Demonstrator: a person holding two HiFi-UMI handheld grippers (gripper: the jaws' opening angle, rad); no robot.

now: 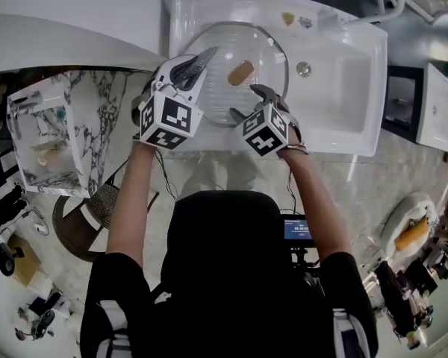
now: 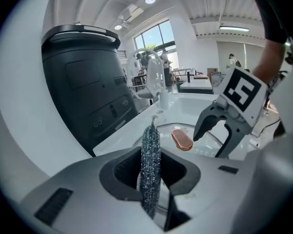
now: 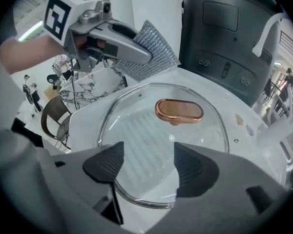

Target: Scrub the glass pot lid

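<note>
White sink unit [image 1: 336,133] stands in a bright workshop, with a marble-patterned counter [image 1: 97,110] at its left; the glass pot lid [image 1: 265,47] lies flat on the ribbed drainboard, copper handle [image 1: 241,71] upward. Both forearms reach forward over the sink's near edge; the left gripper [image 1: 201,60] hangs above the lid's left rim, jaws pinched together on a silvery mesh scourer [image 2: 150,150]; the right gripper [image 3: 144,162] hangs over the lid's near rim, jaws wide apart, gripping nothing.
</note>
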